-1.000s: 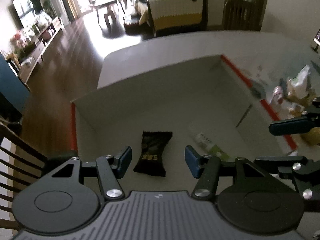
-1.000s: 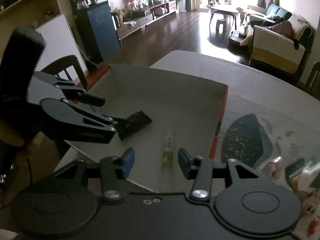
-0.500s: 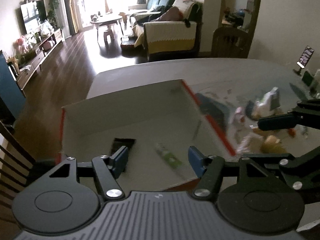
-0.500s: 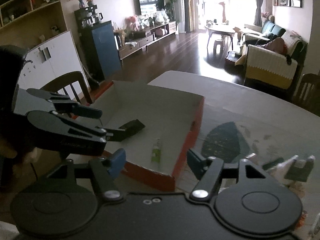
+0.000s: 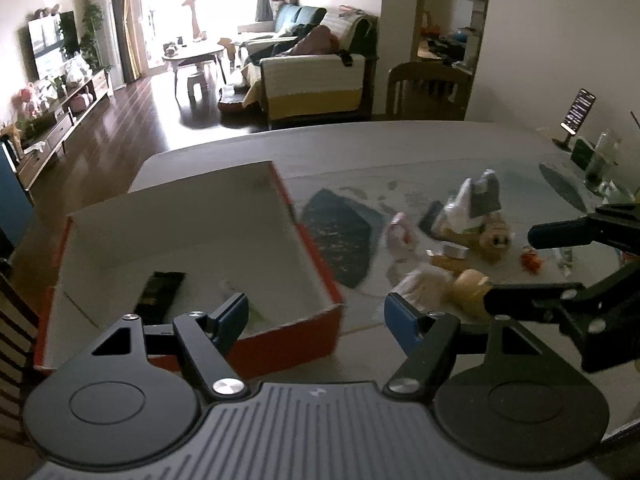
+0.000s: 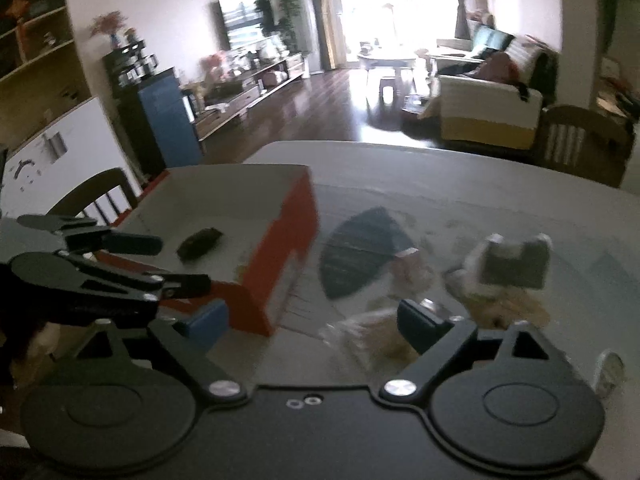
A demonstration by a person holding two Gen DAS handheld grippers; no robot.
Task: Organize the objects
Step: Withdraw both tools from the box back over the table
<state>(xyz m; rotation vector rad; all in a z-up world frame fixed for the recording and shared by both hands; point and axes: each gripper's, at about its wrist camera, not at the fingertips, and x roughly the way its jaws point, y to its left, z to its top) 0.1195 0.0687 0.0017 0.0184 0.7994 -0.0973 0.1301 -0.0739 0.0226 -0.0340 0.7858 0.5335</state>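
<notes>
A shallow box (image 5: 308,248), red outside and white inside, sits on the table's left part. In it lie a black packet (image 5: 160,294) and a green tube (image 5: 256,314), the tube mostly hidden behind my left finger. My left gripper (image 5: 316,316) is open and empty over the box's near right corner. Right of the box is a pile of small things: a grey-white packet (image 5: 480,196), a plush toy (image 5: 496,236), a pink packet (image 5: 400,234). My right gripper (image 6: 312,320) is open and empty just short of a crinkly packet (image 6: 372,336), beside the box (image 6: 288,240).
A dark teal placemat (image 5: 340,236) lies between the box and the pile. A phone on a stand (image 5: 578,114) and glassware (image 5: 600,156) stand at the table's far right. Wooden chairs stand behind the table (image 5: 428,84) and at its left (image 6: 96,196).
Both grippers have drawn back from over the box and swung right toward the pile. Both stayed open and empty. The black packet and tube stay in the box.
</notes>
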